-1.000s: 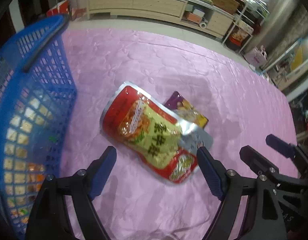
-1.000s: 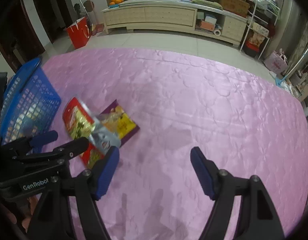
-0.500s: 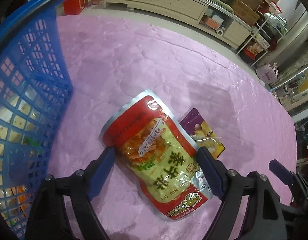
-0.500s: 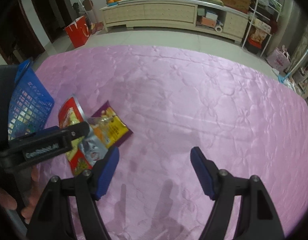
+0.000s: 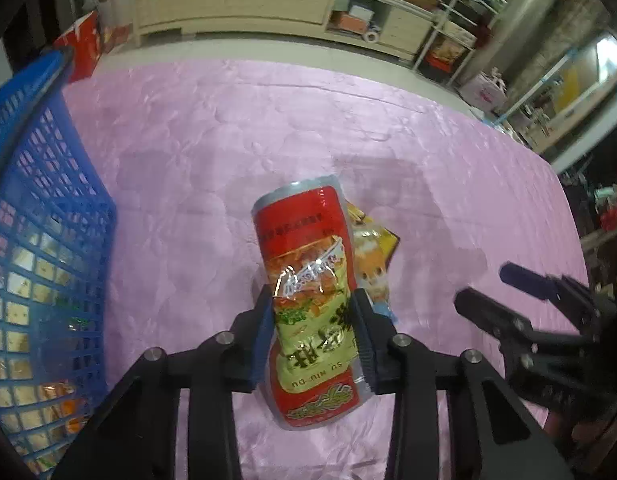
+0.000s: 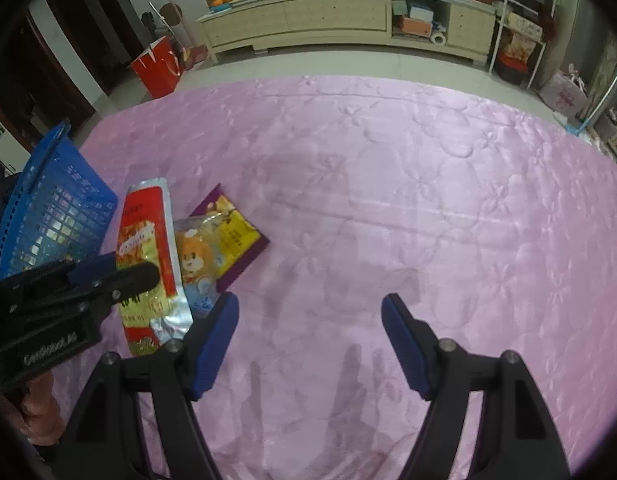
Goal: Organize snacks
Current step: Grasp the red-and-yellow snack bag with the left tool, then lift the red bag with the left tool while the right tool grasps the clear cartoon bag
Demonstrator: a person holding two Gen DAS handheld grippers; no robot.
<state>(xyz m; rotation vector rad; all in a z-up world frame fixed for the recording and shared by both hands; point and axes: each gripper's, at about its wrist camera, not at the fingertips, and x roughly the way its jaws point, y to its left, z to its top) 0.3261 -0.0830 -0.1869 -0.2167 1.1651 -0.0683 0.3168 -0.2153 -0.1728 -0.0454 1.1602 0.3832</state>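
The left gripper [image 5: 314, 332] has its two blue-padded fingers [image 5: 264, 340] pressed in against the sides of a red snack pouch [image 5: 308, 280], so the foil buckles and creases between them. The pouch runs lengthwise along the fingers: its red top end reaches well ahead of the fingertips, and its lower end with the gold print hangs back behind them, toward the gripper's body. From the right wrist view the same pouch [image 6: 148, 248] stands tilted above the pink tabletop [image 6: 388, 200], with the near finger of the left gripper [image 6: 120, 276] crossing its lower half.

Just to the right of the left fingers, and partly behind the pouch, lies a purple and yellow snack packet [image 5: 368, 256] flat on the tabletop [image 5: 188, 160]. In the right wrist view this packet [image 6: 224, 240] sits just ahead of the left finger of the right gripper [image 6: 310, 320].

The right gripper's fingers [image 6: 216, 332] are spread wide apart with only tabletop between them.

A blue basket [image 5: 32, 240] with wrapped snacks inside stands to the left of the left fingers, apart from them.
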